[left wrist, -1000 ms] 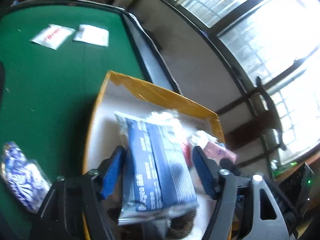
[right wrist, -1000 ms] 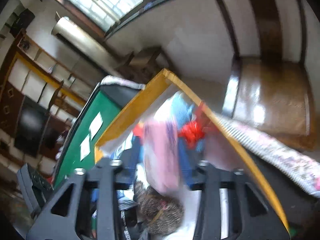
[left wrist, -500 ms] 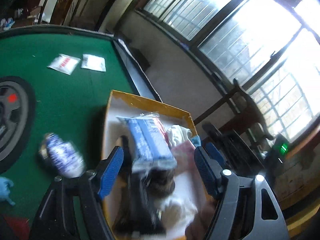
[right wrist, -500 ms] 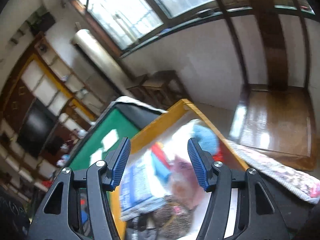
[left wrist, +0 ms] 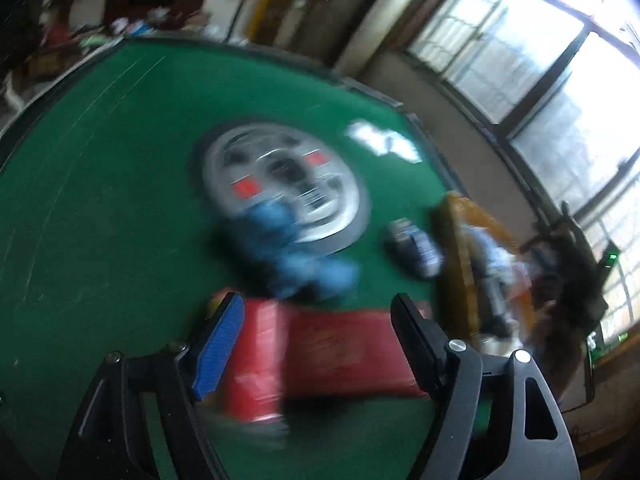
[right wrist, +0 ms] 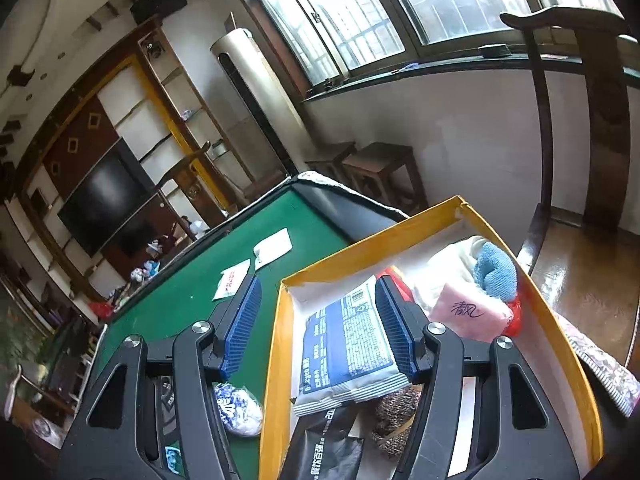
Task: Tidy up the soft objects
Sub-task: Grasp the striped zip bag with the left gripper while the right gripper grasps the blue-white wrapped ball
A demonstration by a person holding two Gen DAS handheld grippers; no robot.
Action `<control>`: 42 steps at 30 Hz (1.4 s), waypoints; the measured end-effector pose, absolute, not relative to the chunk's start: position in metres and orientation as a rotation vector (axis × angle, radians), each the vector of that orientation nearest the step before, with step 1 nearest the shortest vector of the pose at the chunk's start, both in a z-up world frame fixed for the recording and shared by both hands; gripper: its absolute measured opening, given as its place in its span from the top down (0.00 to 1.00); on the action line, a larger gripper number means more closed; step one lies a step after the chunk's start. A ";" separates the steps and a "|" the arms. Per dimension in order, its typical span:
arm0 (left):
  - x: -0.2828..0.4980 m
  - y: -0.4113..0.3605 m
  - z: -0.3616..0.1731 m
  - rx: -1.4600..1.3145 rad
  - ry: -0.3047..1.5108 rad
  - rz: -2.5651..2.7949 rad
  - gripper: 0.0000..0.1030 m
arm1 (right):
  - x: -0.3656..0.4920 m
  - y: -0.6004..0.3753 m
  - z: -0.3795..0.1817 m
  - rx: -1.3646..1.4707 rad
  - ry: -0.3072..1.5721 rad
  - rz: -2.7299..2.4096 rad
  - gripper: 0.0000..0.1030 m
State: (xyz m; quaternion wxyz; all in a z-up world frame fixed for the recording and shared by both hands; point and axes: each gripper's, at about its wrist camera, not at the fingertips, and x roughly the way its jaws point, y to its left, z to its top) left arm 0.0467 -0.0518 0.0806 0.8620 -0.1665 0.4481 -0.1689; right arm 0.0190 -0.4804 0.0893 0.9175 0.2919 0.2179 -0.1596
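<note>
With soft packets already gathered in the yellow box (right wrist: 560,308), the empty right gripper (right wrist: 318,320) is held part-open above it, while the left gripper (left wrist: 316,322), its jaws opening and empty, is aimed at a red packet (left wrist: 340,352) on the green table (left wrist: 100,200).

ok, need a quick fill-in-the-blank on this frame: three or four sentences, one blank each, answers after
1. The box holding the packs has a rim coloured ____.
2. The table is covered in ____ felt.
3. The pink pack lies just below a folded ____ cloth in the right wrist view.
4. The blue-and-white pack lies ____ the box.

Missing words: yellow; green; blue; inside
</note>
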 end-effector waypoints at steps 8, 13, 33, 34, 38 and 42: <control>0.049 -0.023 0.021 -0.380 1.087 -0.305 0.26 | 0.024 -0.474 0.083 0.579 0.468 -0.305 0.42; 0.047 -0.019 0.008 -0.384 1.065 -0.309 0.56 | 0.024 -0.468 0.087 0.566 0.455 -0.262 0.42; 0.047 0.032 0.006 -0.461 0.898 -0.135 0.58 | 0.102 -0.358 0.037 0.262 0.897 0.027 0.42; 0.047 0.030 0.007 -0.451 0.897 -0.132 0.58 | 0.109 -0.352 0.032 0.231 0.939 0.006 0.42; 0.046 0.031 0.007 -0.442 0.899 -0.133 0.58 | 0.133 -0.336 0.014 0.070 1.072 -0.095 0.43; 0.045 0.030 0.006 -0.438 0.900 -0.133 0.58 | 0.136 -0.334 0.005 0.056 1.108 -0.082 0.51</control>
